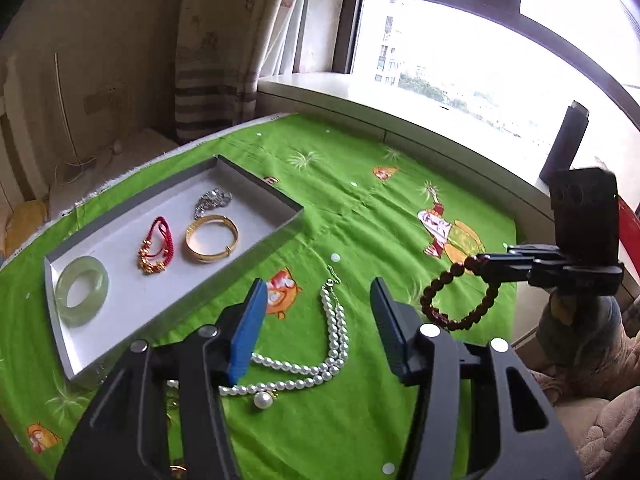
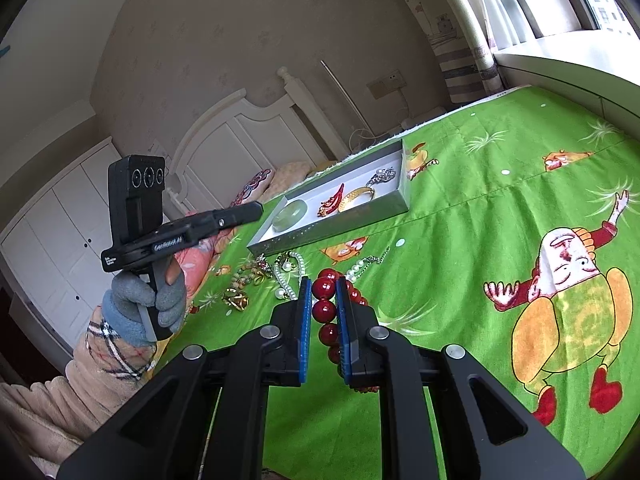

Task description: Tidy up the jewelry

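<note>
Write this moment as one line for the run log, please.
right gripper: shut on red bead bracelet, lifted | left gripper: open above pearl necklace | tray: four pieces inside

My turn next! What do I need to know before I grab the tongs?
Right tongs: shut on the red bead bracelet, lifted above the bed.
Left tongs: open, holding nothing, over the pearl necklace.
Done: jade bangle, red cord bracelet, gold bangle and silver chain lie in the tray.
Left: tray the beads, then the pearls and the small pile on the green sheet.
</note>
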The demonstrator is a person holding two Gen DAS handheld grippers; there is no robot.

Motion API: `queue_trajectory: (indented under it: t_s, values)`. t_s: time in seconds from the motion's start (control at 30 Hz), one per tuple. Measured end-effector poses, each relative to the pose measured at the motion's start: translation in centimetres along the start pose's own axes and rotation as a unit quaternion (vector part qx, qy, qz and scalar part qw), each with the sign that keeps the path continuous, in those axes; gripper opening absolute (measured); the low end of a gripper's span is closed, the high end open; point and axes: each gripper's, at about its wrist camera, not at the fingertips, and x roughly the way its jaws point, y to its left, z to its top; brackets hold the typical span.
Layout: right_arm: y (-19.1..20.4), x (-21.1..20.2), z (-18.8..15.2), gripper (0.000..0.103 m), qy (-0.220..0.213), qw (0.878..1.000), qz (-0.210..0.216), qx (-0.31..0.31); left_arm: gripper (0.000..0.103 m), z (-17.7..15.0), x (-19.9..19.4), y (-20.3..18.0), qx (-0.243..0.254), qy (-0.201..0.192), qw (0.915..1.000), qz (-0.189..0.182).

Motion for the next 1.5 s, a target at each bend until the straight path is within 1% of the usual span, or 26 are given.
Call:
queue_trajectory:
  t_s: [0.13, 0.23, 0.27, 0.3, 0.33, 0.4, 0.43, 0.47, 0.53, 0.6, 0.7, 0.83, 0.9, 1.0, 1.07, 1.1, 1.13, 1.17, 1.2, 1.27, 1.3, 1.33, 1.37, 1.43, 1.47, 1.5]
  values:
    - [0.0, -0.2, 0.1, 0.014, -0.002, 1.000, -0.005, 0.000, 0.053, -1.1, 5.2, -1.5, 0.018, 0.051, 0.9985, 0.006]
    - [-0.2, -0.4, 0.2, 0.014, -0.004, 1.000, -0.007, 0.002, 0.052, -1.1, 8.3, -1.8, 0.022, 0.077, 0.9962, 0.034]
    - [-0.4, -0.5, 0.2, 0.014, -0.005, 1.000, -0.007, 0.003, 0.049, -1.1, 9.1, -1.9, 0.025, 0.082, 0.9956, 0.038]
    - [-0.5, -0.5, 0.2, 0.014, -0.005, 1.000, -0.009, 0.003, 0.039, -1.1, 9.4, -2.2, 0.035, 0.074, 0.9953, 0.051]
    - [-0.5, -0.5, 0.2, 0.014, -0.006, 1.000, -0.009, 0.004, 0.015, -1.0, 9.6, -2.5, 0.042, 0.070, 0.9947, 0.063]
    - [-0.8, -0.6, 0.1, 0.014, -0.007, 1.000, -0.008, 0.006, 0.006, -0.8, 9.5, -3.0, 0.043, 0.075, 0.9951, 0.049]
    - [-0.9, -0.7, 0.1, 0.014, -0.008, 1.000, -0.008, 0.008, 0.006, -0.9, 9.4, -3.5, 0.055, 0.077, 0.9944, 0.047]
    - [-0.9, -0.8, 0.1, 0.014, -0.009, 1.000, -0.007, 0.009, 0.006, -1.1, 9.2, -4.2, 0.074, 0.076, 0.9928, 0.055]
    - [-1.0, -1.0, 0.1, 0.014, -0.011, 1.000, -0.008, 0.008, 0.006, -1.2, 8.4, -4.5, 0.086, 0.062, 0.9919, 0.070]
    - [-0.9, -1.3, 0.3, 0.014, -0.017, 1.000, -0.006, 0.008, 0.006, -0.7, 6.5, -3.7, 0.069, 0.038, 0.9944, 0.069]
    - [-0.4, -1.9, 0.7, 0.014, -0.028, 1.000, -0.001, -0.001, 0.006, 0.6, 2.5, -2.2, 0.044, -0.011, 0.9956, 0.081]
    - [0.9, -1.5, 1.7, 0.014, -0.030, 0.999, -0.002, -0.021, 0.006, 2.1, -3.1, -0.5, 0.025, -0.067, 0.9920, 0.103]
    - [1.0, -0.9, 1.7, 0.014, -0.021, 0.999, -0.023, -0.029, 0.006, 2.6, -5.6, -0.2, 0.023, -0.095, 0.9887, 0.114]
    - [0.8, 0.5, 1.0, 0.017, 0.027, 0.998, -0.046, -0.038, 0.006, 3.3, -9.1, 0.0, 0.018, -0.138, 0.9822, 0.125]
    - [1.2, 1.6, 0.1, 0.024, 0.061, 0.995, -0.061, -0.052, 0.006, 3.8, -11.4, 0.4, 0.014, -0.164, 0.9772, 0.134]
    - [1.5, 2.1, -0.5, 0.040, 0.079, 0.992, -0.068, -0.066, 0.006, 4.1, -12.6, 0.4, 0.013, -0.176, 0.9744, 0.139]
    - [1.9, 2.6, -1.1, 0.063, 0.092, 0.989, -0.078, -0.082, 0.006, 4.3, -13.6, 0.5, 0.012, -0.186, 0.9719, 0.144]
    - [2.3, 2.8, -1.8, 0.070, 0.100, 0.986, -0.091, -0.099, 0.006, 4.6, -14.6, 0.7, 0.013, -0.194, 0.9698, 0.148]
    - [2.5, 3.0, -2.4, 0.071, 0.108, 0.982, -0.105, -0.116, 0.006, 4.9, -15.6, 0.7, 0.014, -0.201, 0.9676, 0.152]
    - [2.7, 3.3, -3.2, 0.070, 0.122, 0.974, -0.131, -0.137, 0.006, 5.5, -17.3, 0.9, 0.016, -0.212, 0.9639, 0.161]
    - [2.7, 3.5, -3.7, 0.066, 0.127, 0.971, -0.142, -0.146, 0.006, 5.8, -18.0, 1.0, 0.019, -0.216, 0.9622, 0.165]
    - [2.5, 3.9, -4.0, 0.058, 0.134, 0.967, -0.153, -0.154, 0.006, 6.1, -18.6, 1.0, 0.022, -0.219, 0.9602, 0.171]
    - [2.4, 4.4, -4.3, 0.052, 0.141, 0.963, -0.165, -0.158, 0.006, 6.4, -19.0, 1.0, 0.024, -0.222, 0.9587, 0.176]
    - [2.4, 5.1, -4.6, 0.031, 0.137, 0.956, -0.191, -0.178, 0.006, 6.8, -19.9, 0.9, 0.026, -0.226, 0.9564, 0.183]
    - [2.5, 5.2, -4.6, 0.015, 0.133, 0.953, -0.202, -0.182, 0.006, 7.0, -20.2, 0.8, 0.028, -0.228, 0.9555, 0.185]
    - [2.6, 5.1, -4.5, 0.013, 0.125, 0.953, -0.205, -0.184, 0.006, 7.1, -20.5, 0.7, 0.029, -0.229, 0.9551, 0.185]
